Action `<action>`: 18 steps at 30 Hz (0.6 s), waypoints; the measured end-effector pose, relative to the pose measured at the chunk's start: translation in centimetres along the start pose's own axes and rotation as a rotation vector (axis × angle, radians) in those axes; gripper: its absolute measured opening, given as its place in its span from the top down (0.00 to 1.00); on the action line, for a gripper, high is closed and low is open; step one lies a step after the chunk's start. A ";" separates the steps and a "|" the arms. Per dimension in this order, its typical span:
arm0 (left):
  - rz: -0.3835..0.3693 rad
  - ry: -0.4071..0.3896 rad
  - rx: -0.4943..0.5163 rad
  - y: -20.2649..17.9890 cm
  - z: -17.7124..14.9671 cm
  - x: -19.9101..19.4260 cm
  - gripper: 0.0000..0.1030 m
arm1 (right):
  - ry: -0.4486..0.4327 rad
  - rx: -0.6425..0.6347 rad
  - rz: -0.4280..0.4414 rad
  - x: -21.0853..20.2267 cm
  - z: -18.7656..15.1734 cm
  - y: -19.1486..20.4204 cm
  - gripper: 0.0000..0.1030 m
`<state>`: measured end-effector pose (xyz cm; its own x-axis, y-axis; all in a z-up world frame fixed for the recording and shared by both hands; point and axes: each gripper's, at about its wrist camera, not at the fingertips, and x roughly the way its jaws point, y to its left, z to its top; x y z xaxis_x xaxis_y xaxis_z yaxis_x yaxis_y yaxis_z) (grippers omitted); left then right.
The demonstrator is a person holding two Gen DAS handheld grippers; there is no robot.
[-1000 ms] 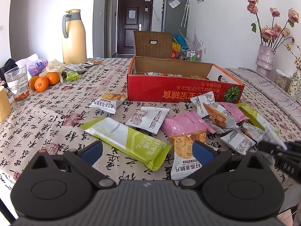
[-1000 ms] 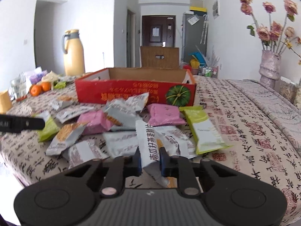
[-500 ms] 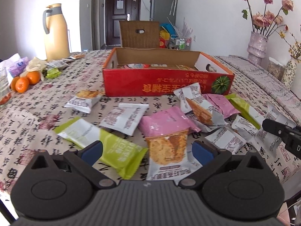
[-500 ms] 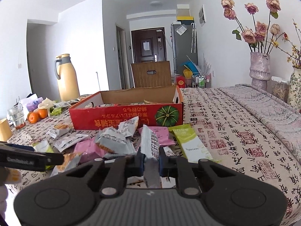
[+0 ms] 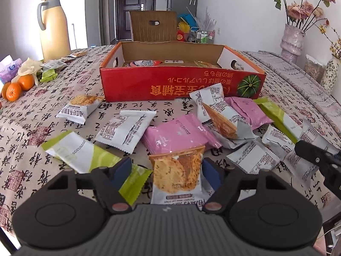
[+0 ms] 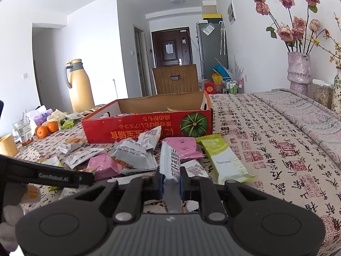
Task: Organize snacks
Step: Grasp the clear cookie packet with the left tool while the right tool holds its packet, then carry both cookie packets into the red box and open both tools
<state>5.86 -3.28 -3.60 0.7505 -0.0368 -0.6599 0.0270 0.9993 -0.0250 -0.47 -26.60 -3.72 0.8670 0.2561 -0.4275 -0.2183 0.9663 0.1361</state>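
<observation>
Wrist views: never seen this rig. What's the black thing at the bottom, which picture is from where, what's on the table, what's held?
No robot arm here: a person carries a two-finger gripper in each hand, each with a fisheye camera looking along its fingers. The black shape at the bottom of each picture is that gripper.

Left wrist view: the left gripper is closing around an orange-and-white biscuit packet lying on the calligraphy-print tablecloth; its blue pads do not press on it yet.

Right wrist view: the right gripper is shut on a white snack packet with blue lettering, held on edge.

Pink, green and white snack packets lie loose before an open red cardboard box that already holds a few.
</observation>
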 end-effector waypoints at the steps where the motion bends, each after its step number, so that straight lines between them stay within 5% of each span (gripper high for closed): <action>1: 0.004 -0.002 0.007 -0.2 0.1 0.1 0.32 | 0.000 0.000 0.002 0.0 0.0 0.0 0.87; 6: 0.017 0.005 0.057 -1.2 0.2 0.4 0.52 | 0.000 0.000 0.001 -0.1 0.0 0.1 0.87; 18: -0.010 -0.010 0.036 -0.8 0.1 -0.2 0.58 | -0.011 0.000 -0.002 -0.5 0.2 0.1 0.87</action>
<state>5.80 -4.05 -3.38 0.7565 -0.0465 -0.6523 0.0577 0.9983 -0.0042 -0.90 -26.64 -3.34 0.8720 0.2542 -0.4183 -0.2170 0.9668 0.1350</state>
